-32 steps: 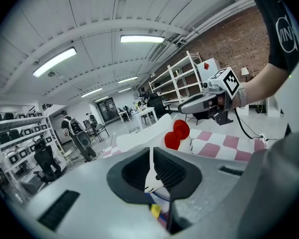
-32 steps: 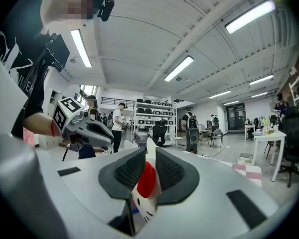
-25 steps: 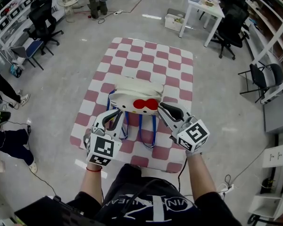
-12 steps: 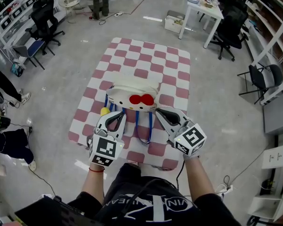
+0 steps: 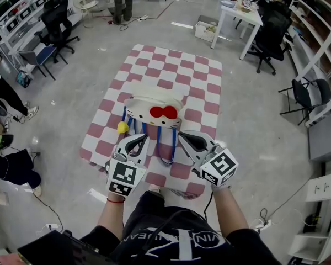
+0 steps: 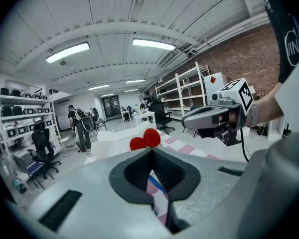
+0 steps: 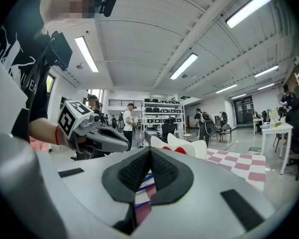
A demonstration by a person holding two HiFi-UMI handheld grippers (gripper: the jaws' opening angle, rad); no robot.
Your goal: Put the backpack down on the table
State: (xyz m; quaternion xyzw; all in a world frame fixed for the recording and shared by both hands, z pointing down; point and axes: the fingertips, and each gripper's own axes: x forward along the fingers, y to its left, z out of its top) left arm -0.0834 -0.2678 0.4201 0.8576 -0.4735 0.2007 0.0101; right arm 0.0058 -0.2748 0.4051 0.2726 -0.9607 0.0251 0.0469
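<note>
Both grippers drawn back toward 6 o'clock; backpack (image 5: pixel 154 106) flat on table (image 5: pixel 198 76), straps (image 5: pixel 166 148) trailing to 6; left gripper (image 5: pixel 137 141), right gripper (image 5: pixel 183 137) clenched, nothing seen pinched; put-down looks done; next: withdraw clear without snagging straps.

Backpack (image 5: pixel 153 102), frame centre: white, soft, matt cloth, with a red fabric bow (image 5: pixel 163 112) and blue webbing straps (image 5: pixel 159 141). Desk (image 5: pixel 201 73): covered in matt pink-and-white checked cloth. Left hand-held gripper (image 5: pixel 134 143) and right hand-held gripper (image 5: pixel 187 139): smooth matt grey plastic, with black, rough-textured pads (image 7: pixel 134 171). Floor (image 5: pixel 77 93): smooth grey, slight sheen.
</note>
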